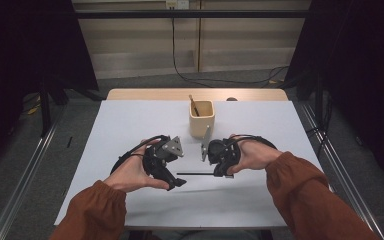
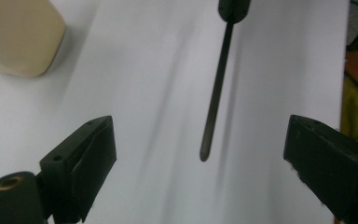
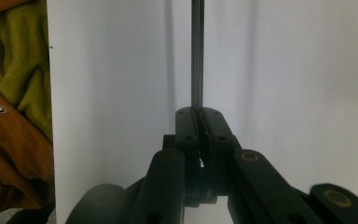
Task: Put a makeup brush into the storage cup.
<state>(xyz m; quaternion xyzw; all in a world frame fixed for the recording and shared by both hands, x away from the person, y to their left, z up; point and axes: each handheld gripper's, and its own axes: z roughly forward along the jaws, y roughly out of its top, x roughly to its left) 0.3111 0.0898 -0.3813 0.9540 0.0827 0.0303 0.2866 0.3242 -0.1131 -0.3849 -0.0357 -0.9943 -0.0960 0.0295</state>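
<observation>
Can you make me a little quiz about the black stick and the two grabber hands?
1. True or false: the right gripper is clamped on the thin black rod.
2. Are the left gripper jaws wide apart or pressed together?
3. What stands in the beige cup at the far side of the white table? A) a brown stick B) a spoon C) scissors

Key: 1 true. 2 wide apart, with the rod's tip between them, untouched. 3 A.
</observation>
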